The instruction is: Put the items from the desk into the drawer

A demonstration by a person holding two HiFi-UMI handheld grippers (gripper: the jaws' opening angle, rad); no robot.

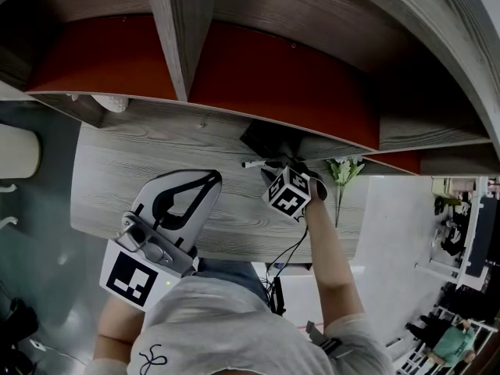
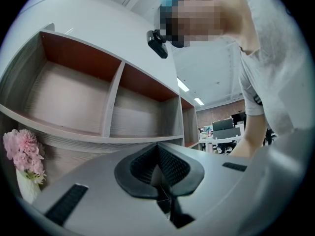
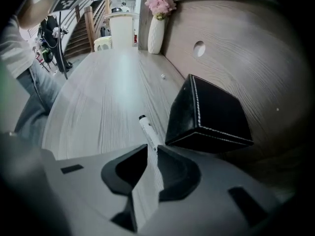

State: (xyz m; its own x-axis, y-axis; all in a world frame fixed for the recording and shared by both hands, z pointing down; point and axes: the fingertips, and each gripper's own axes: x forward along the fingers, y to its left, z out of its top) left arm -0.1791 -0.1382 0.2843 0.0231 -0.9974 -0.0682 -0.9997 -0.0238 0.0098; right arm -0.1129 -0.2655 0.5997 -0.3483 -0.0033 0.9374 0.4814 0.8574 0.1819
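The pen (image 3: pixel 147 132) is thin and white with a small black cap at its far end. It lies on the grey wood-grain desk (image 3: pixel 103 92), just beside a black box (image 3: pixel 206 113) that has white stitching along its edges. In the head view the pen (image 1: pixel 254 163) shows as a short pale line near the back of the desk (image 1: pixel 141 170), in front of the box (image 1: pixel 266 139).

The right gripper (image 3: pixel 152 149) has its jaws brought in on the near end of the pen, one pad at each side of it, and a narrow strip of desk shows in the gap behind. The left gripper (image 2: pixel 158 145) has its jaws pressed together with nothing between them. It is over the front edge of the desk, well apart from the pen.

In the head view the marker cube covers most of the right gripper (image 1: pixel 273 172), so the place where it meets the pen is hidden there. The near end of the pen goes out of sight between the jaws. Any print on the pen is too small to read. The box is partly in the shadow under the shelves (image 1: pixel 180 37).
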